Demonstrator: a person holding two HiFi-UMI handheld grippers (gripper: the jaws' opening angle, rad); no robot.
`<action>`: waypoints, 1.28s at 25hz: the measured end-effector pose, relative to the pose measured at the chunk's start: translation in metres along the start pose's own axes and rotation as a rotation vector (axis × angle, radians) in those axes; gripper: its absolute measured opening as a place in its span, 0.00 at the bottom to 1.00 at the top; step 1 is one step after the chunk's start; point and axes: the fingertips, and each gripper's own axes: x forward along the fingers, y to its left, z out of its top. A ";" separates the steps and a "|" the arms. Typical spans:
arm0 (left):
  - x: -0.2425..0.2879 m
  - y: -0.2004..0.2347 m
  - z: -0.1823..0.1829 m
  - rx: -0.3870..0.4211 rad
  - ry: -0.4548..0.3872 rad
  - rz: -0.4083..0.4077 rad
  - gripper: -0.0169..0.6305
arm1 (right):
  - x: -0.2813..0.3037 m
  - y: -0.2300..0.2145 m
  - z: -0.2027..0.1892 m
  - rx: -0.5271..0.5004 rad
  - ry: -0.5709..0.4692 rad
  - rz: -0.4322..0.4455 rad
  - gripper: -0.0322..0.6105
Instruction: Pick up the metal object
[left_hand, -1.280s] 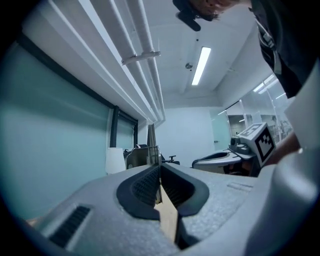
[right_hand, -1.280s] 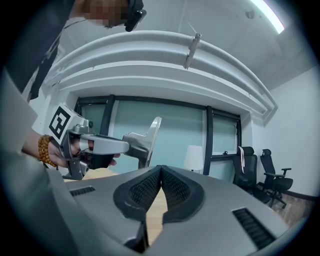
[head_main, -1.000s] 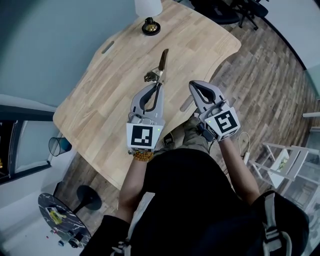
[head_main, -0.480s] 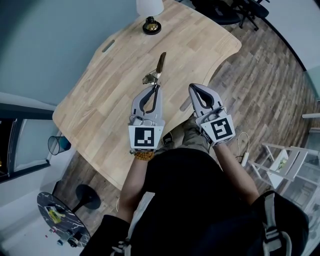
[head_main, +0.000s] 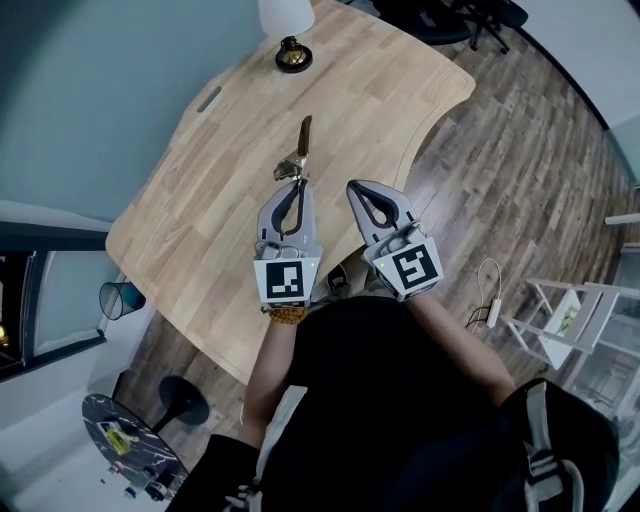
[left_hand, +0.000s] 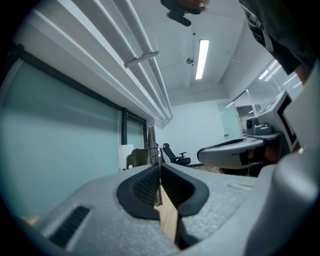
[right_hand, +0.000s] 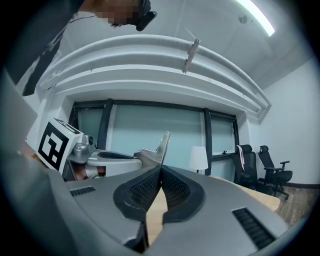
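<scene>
The metal object (head_main: 298, 155) is a thin blade with a bracket-like piece near its base. It sticks out from the tip of my left gripper (head_main: 297, 184), which is shut on its lower end and holds it above the wooden table (head_main: 200, 210). In the left gripper view the blade (left_hand: 151, 142) rises from between the closed pads of that gripper (left_hand: 160, 167). My right gripper (head_main: 355, 187) hovers just to the right, shut with nothing between its fingers. The right gripper view shows its own closed tips (right_hand: 161, 170), with the metal object (right_hand: 159, 147) just beyond them.
A lamp with a white shade (head_main: 285, 15) and dark round base (head_main: 292, 55) stands at the table's far end. A slot (head_main: 209, 98) is cut near the left edge. Office chairs (head_main: 450, 15) stand beyond the table. A bin (head_main: 120, 297) sits on the floor at left.
Both grippers have shifted left, the metal object travelling with the left one. The right gripper has drawn closer to the left gripper.
</scene>
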 end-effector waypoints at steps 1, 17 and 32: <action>-0.002 0.000 -0.003 -0.003 0.001 0.003 0.06 | 0.000 0.004 -0.004 0.003 0.008 0.007 0.05; -0.012 0.001 -0.036 -0.013 0.050 -0.004 0.06 | 0.002 0.008 -0.040 0.080 0.056 -0.011 0.05; -0.020 0.000 -0.052 -0.033 0.095 -0.029 0.06 | -0.001 0.014 -0.070 0.125 0.119 -0.016 0.05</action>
